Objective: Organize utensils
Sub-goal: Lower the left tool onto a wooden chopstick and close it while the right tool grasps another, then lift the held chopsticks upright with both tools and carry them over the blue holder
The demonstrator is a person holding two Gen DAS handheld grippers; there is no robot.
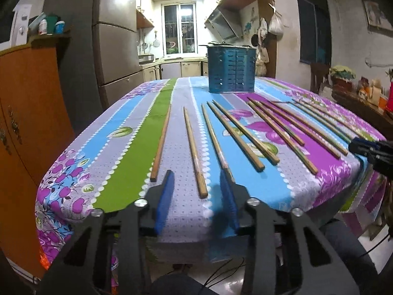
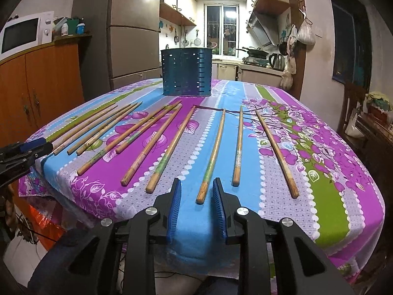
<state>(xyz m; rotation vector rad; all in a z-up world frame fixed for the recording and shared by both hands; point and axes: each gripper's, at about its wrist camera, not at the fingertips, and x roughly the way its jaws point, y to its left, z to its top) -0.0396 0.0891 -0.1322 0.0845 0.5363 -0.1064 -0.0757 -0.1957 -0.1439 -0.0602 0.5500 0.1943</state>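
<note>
Several wooden chopsticks lie side by side on the flowered tablecloth [image 1: 127, 152], pointing toward a blue perforated utensil holder [image 1: 231, 70] [image 2: 186, 71] at the far end. My left gripper [image 1: 196, 175] hangs low over the near table edge, open, with the near end of one chopstick [image 1: 197, 164] between its blue pads, untouched. My right gripper [image 2: 196, 182] is likewise open around the near end of another chopstick [image 2: 211, 154], with a gap on each side. Each gripper shows at the edge of the other's view: the right gripper [image 1: 363, 147] and the left gripper [image 2: 34, 148].
An orange cabinet [image 2: 44, 83] with a microwave [image 2: 22, 33] stands left of the table, and a fridge [image 2: 132, 32] behind it. A kitchen counter [image 2: 258, 70] with a kettle lies beyond. A dark side table [image 1: 361, 103] with pots and cups stands on the right.
</note>
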